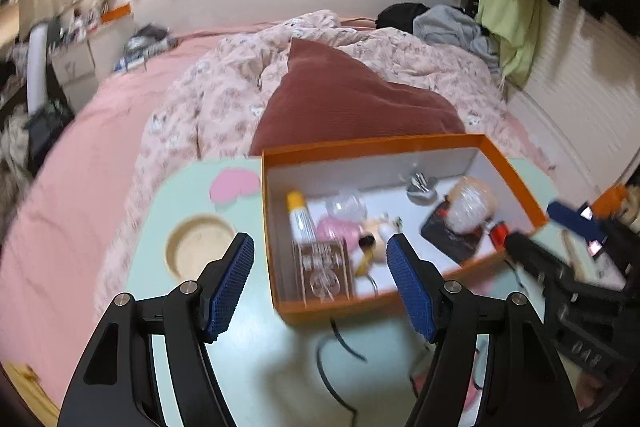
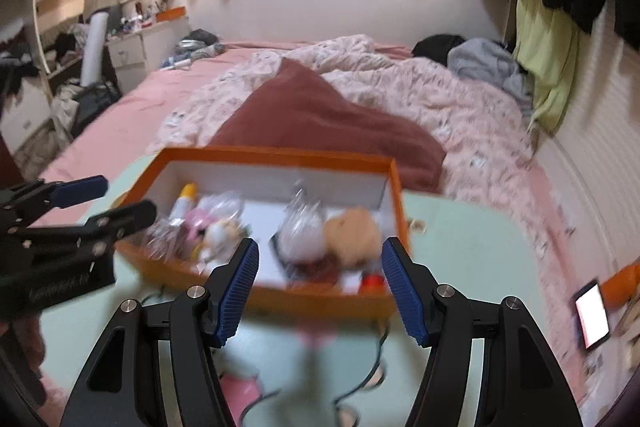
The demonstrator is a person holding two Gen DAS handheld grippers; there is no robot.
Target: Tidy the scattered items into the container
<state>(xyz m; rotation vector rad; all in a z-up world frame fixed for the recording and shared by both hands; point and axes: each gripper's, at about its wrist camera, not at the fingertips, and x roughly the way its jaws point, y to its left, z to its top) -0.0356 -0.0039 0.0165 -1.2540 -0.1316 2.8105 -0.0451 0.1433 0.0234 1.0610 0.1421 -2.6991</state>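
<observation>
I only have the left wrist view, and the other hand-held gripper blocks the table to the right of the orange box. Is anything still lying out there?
Observer: Yes. The right wrist view shows a small ring-like item on the green table, just outside the right wall of the orange box. It is too blurred to name.
Operator: What about the near side, by the black cable?
Observer: A pink item lies on the table to the left of the cable, also outside the box.
</observation>
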